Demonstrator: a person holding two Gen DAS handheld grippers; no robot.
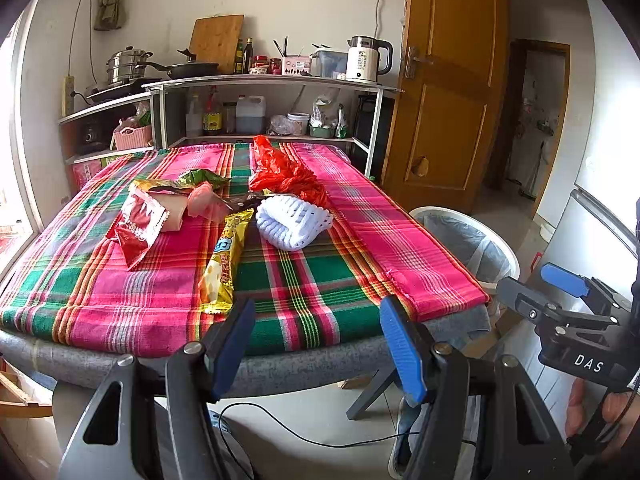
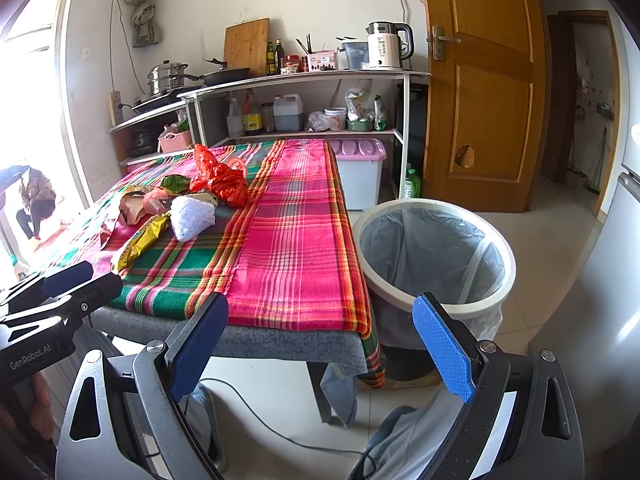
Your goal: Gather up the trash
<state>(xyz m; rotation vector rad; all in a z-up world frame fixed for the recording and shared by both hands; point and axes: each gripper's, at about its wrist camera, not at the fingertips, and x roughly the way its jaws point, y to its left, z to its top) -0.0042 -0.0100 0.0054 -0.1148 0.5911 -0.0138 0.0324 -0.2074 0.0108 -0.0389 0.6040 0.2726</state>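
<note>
Trash lies on a plaid-covered table (image 1: 320,292): a yellow snack wrapper (image 1: 224,260), a red wrapper (image 1: 138,226), a white foam net (image 1: 292,222), a red plastic bag (image 1: 284,174), a green-gold wrapper (image 1: 200,179) and a pink piece (image 1: 200,200). The same pile shows in the right wrist view, with the yellow wrapper (image 2: 142,240), foam net (image 2: 190,216) and red bag (image 2: 222,178). A white bin (image 2: 434,256) with a clear liner stands right of the table. My left gripper (image 1: 320,344) hangs open at the table's near edge. My right gripper (image 2: 320,348) is open, empty, near the table's right corner.
Behind the table a shelf unit (image 1: 272,82) holds pans, bottles and a kettle (image 1: 366,58). A lidded storage box (image 2: 362,172) sits under it. A wooden door (image 2: 480,80) stands open at the right. A cable (image 1: 320,436) runs over the tiled floor. A person (image 2: 34,200) crouches outside at left.
</note>
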